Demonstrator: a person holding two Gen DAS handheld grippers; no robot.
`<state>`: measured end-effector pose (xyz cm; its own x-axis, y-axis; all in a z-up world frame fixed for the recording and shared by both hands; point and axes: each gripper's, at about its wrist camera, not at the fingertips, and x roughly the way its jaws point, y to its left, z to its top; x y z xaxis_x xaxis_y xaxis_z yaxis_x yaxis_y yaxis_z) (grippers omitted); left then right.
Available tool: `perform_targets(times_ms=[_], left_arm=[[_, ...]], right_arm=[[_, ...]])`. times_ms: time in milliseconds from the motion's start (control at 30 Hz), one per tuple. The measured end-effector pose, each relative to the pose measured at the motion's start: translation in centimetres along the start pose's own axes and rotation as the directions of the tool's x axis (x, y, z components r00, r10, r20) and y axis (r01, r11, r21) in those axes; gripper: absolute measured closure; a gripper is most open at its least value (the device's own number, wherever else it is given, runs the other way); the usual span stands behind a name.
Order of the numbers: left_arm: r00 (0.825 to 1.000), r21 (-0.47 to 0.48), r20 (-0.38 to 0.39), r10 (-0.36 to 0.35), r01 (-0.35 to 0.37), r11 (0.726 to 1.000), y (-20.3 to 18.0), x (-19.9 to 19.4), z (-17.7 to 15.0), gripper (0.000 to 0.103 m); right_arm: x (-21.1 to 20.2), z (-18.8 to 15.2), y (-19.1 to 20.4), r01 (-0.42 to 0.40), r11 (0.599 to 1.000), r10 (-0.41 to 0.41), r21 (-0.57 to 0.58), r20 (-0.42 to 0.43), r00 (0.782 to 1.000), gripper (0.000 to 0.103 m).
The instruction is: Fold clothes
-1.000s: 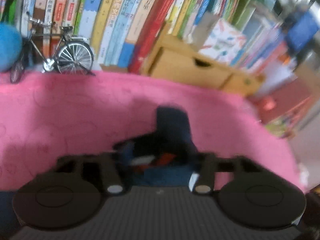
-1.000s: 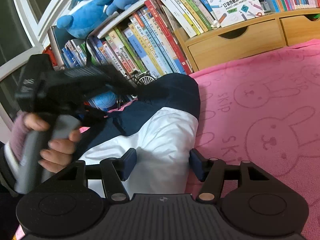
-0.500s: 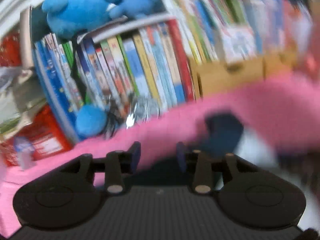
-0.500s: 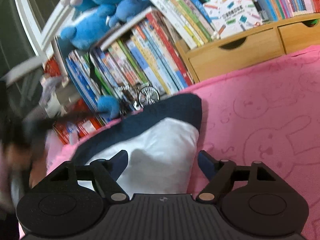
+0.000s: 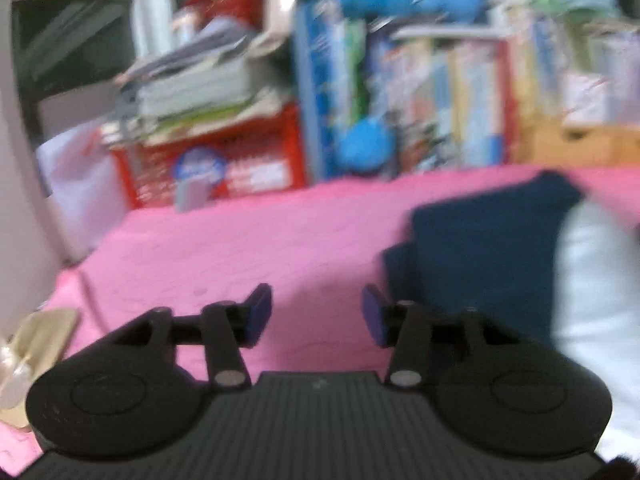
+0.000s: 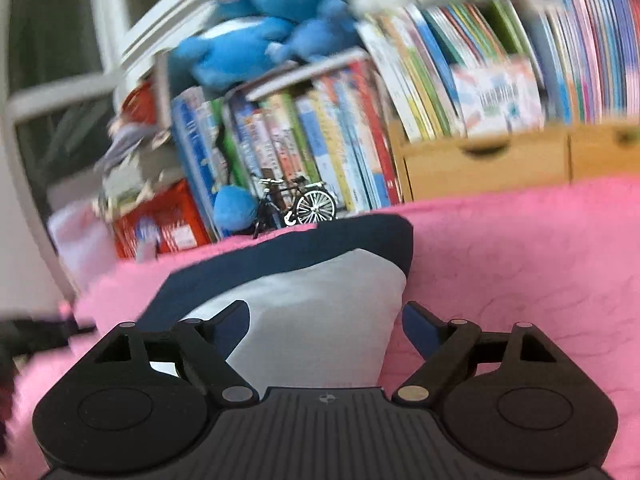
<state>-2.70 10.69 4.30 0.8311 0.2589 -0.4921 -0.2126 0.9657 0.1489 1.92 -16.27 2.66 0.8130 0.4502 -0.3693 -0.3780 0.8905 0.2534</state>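
The left gripper (image 5: 317,317) stands released, its jaws having just been opening, with nothing between them but the pink blanket (image 5: 248,248) below. The folded navy-and-white garment (image 5: 492,252) lies just to its right on that blanket, apart from the pads as far as the blurred view shows.

The right gripper (image 6: 326,326) is spread wide, its jaws also having just been opening. The white panel of the garment (image 6: 320,312) lies between and ahead of them; the left finger (image 6: 230,326) overlaps the cloth in the view, but whether it touches cannot be told, and the right one sits past the garment's edge over the pink blanket (image 6: 520,264). Nothing is grasped.

Beyond the garment stand a miniature bicycle (image 6: 298,204), a row of books (image 6: 320,148) with blue plush toys (image 6: 260,40) on top, and to the right a wooden drawer unit (image 6: 484,168), its drawers closed. A red box (image 6: 160,220) sits far left. All writing is too blurred to read.
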Motion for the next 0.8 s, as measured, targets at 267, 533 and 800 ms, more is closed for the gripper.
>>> perform_targets(times_ms=[267, 533, 800], left_arm=[[0.990, -0.047, -0.032, -0.138, 0.136, 0.990, -4.6, 0.0, -0.4, 0.046], [0.986, -0.050, -0.053, -0.158, 0.155, 0.987, -5.1, -0.4, -1.5, 0.042], [0.989, -0.015, -0.082, -0.124, 0.123, 0.992, -4.7, -0.1, -3.0, 0.037]], right_arm=[[-7.4, -2.3, 4.6, 0.022, 0.984, -0.016, -0.176, 0.031, 0.999, 0.013], [-7.9, -4.7, 6.4, 0.060, 0.965, -0.070, -0.257, -0.031, 0.997, 0.012], [-8.3, -6.2, 7.8, 0.016, 0.962, -0.035, -0.272, -0.066, 0.997, 0.011]])
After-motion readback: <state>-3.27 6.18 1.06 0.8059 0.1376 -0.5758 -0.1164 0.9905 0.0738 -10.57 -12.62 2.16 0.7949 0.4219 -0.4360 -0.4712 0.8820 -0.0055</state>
